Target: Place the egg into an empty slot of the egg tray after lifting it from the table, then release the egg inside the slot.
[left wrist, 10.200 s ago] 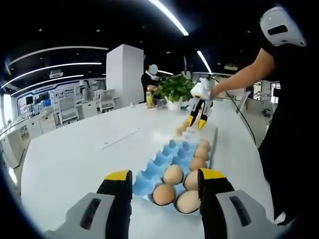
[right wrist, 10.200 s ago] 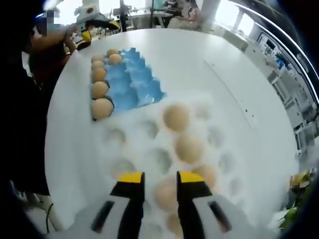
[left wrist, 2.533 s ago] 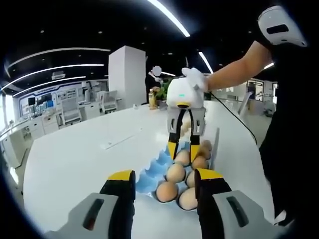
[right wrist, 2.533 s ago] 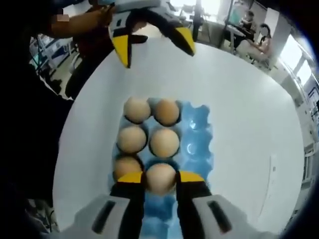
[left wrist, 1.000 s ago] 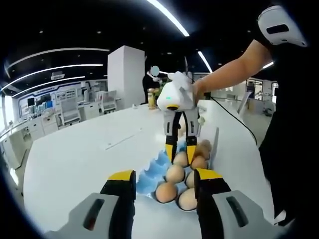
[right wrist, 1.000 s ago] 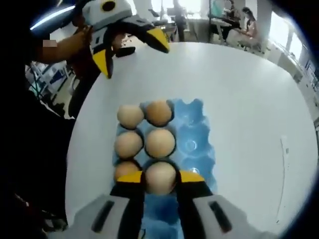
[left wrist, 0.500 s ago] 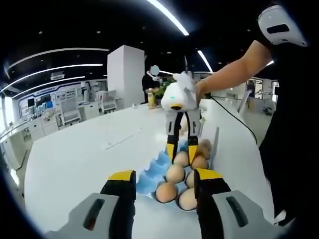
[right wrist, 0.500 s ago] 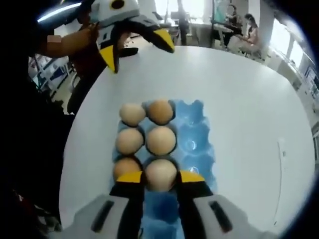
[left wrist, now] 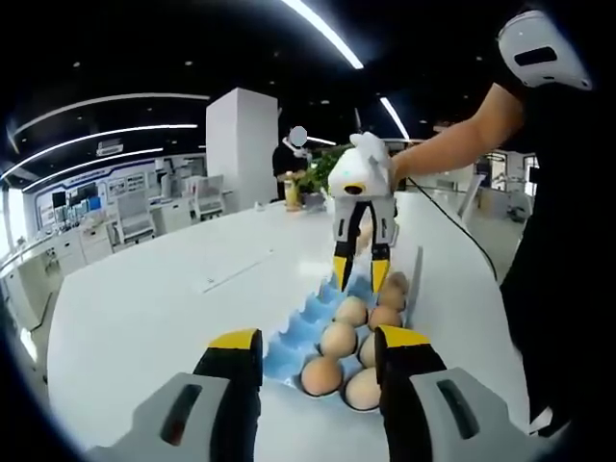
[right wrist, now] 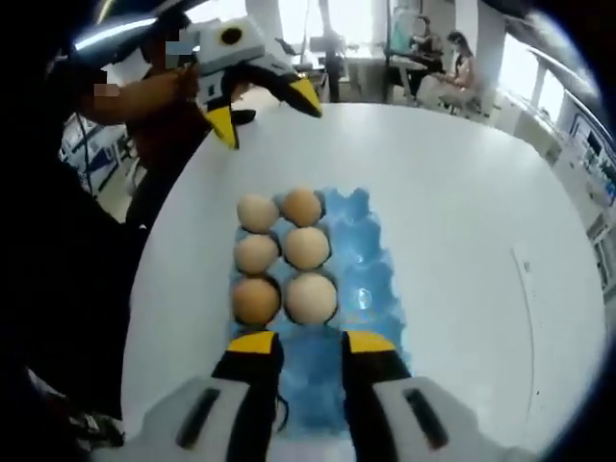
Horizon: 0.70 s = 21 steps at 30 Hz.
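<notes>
Six eggs are seated in the blue egg tray (right wrist: 361, 279), two columns of three, filling the side toward the person; the remaining column of slots is left bare. The egg (right wrist: 310, 297) named in the task is judged to be the one nearest the right gripper (right wrist: 310, 348), sitting low in its slot, clear of both jaws. Release is judged done.

Right gripper: raised above the tray's near end, jaws parted narrowly, nothing between them, nothing touched. From the left gripper view it (left wrist: 357, 271) is seen hanging tips-down over the far end of the tray (left wrist: 300, 325), above the eggs, not in contact. It is probably held there so the eggs are not knocked.

Left gripper (left wrist: 316, 345): jaws spread wide, nothing gripped, held off the near end of the tray over the white table (left wrist: 164, 308); in the right gripper view it (right wrist: 262, 108) is seen beyond the tray, in the person's hand. It is judged idle, kept out of the working path.

The tray lies flat on the table (right wrist: 462, 192), near the edge by the person
</notes>
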Each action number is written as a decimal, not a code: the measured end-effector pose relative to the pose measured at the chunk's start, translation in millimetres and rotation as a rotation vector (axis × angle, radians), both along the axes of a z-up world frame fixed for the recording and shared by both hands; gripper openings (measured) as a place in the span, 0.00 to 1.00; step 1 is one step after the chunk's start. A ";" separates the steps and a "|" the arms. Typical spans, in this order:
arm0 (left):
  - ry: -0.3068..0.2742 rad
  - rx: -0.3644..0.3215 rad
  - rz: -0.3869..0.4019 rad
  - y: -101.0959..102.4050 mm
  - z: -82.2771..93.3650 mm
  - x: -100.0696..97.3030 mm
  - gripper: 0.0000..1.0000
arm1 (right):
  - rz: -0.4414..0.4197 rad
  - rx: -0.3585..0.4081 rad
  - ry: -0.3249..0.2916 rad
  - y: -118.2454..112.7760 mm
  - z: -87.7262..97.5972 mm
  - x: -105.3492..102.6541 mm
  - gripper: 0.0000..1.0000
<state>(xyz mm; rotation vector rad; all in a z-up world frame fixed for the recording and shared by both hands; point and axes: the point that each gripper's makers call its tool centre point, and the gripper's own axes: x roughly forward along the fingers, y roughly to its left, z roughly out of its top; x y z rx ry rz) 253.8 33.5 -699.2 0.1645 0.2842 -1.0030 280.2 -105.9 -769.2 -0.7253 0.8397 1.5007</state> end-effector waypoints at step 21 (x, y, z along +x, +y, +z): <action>-0.004 -0.001 -0.014 -6.5 1.9 2.5 0.47 | -0.266 -0.085 -0.043 -127.2 -5.7 14.6 0.25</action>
